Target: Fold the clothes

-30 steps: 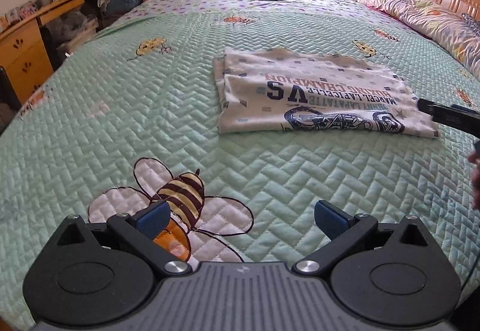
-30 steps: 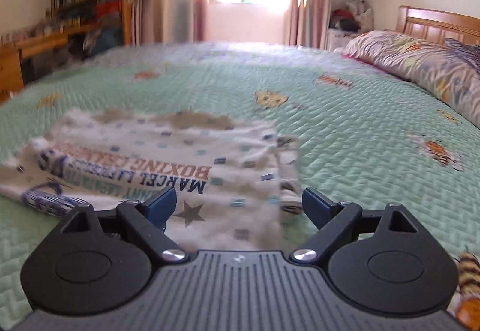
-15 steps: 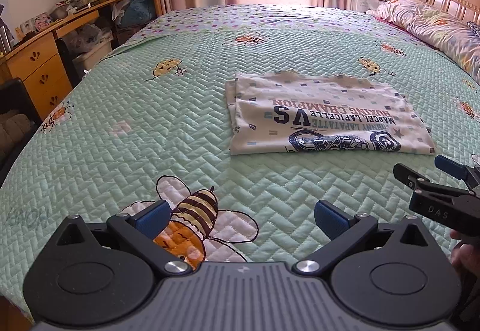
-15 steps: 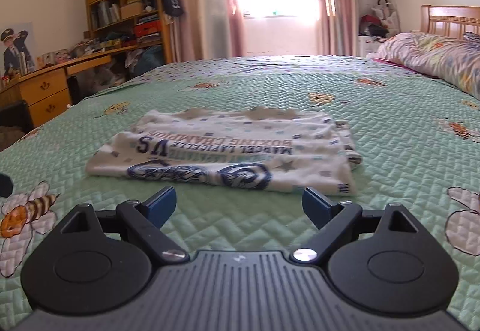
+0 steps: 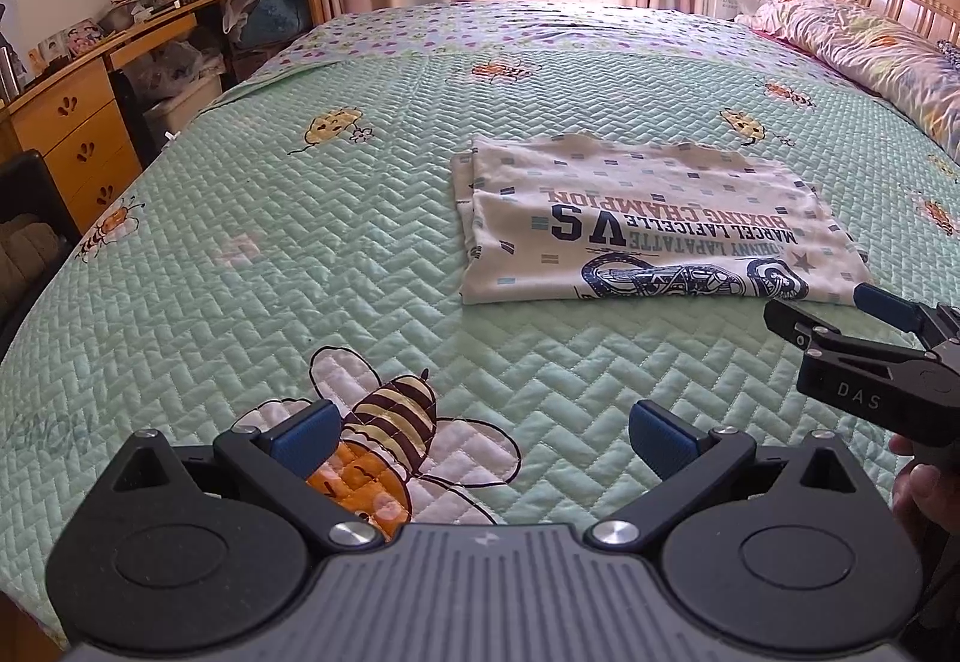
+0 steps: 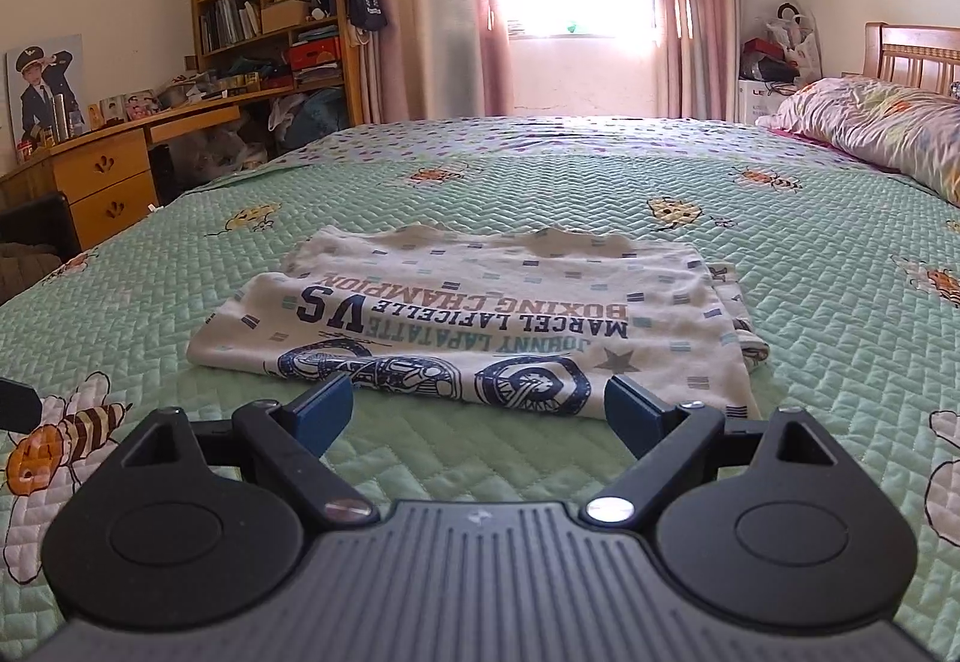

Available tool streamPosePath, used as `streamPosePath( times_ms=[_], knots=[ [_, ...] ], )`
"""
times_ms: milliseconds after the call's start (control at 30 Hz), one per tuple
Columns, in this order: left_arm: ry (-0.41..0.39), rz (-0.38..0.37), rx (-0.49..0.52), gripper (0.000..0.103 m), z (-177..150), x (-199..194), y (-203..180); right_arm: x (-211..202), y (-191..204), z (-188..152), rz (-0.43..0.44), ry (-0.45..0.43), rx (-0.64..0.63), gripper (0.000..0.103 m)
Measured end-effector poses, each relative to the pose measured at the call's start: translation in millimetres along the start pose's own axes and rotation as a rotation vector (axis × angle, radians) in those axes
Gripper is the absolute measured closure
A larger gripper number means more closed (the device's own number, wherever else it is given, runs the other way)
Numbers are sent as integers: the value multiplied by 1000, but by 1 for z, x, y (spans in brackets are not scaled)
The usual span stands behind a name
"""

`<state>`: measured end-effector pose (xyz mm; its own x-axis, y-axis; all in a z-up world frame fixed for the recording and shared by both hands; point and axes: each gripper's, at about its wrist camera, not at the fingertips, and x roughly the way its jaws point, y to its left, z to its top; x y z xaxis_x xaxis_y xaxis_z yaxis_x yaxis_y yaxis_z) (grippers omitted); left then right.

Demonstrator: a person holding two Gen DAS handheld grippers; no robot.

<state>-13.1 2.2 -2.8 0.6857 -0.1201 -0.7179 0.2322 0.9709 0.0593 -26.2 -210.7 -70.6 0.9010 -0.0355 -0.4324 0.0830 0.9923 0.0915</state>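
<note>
Both tools, left tool [image 5: 480, 437] and right tool [image 6: 479, 410], hover spread and empty near the folded shirt [image 6: 480, 320].

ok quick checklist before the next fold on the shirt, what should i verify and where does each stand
1. Left gripper open and empty: ok.
2. Right gripper open and empty: ok.
3. Folded shirt lies flat on the green quilt, touched by neither gripper: ok.
4. Shirt edges aligned: not ok, a lower layer sticks out at its right end in the right wrist view.
5. Right gripper lined up with the shirt's near edge: ok, fingers apart just short of it.
6. Left gripper close enough to grasp: not ok, it hangs back over the bee print.
</note>
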Motion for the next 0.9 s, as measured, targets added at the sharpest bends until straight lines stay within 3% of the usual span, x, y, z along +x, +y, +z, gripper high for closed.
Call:
streamPosePath(
  times_ms=[267, 533, 667, 767, 900],
  knots=[
    [14, -8, -16, 1, -4, 11, 4, 16, 5, 6, 10, 4, -35, 12],
    [49, 1, -12, 1, -8, 28, 6, 96, -6, 35, -30, 44, -46, 12],
    [66, 1, -18, 1, -9, 36, 10, 128, -23, 40, -72, 109, -102, 12],
    [63, -11, -27, 1, -10, 40, 13, 128, -51, 38, -95, 145, -104, 12],
    [75, -38, -55, 1, -12, 50, 14, 103, -78, 42, -216, 110, 1, 11]
  ],
)
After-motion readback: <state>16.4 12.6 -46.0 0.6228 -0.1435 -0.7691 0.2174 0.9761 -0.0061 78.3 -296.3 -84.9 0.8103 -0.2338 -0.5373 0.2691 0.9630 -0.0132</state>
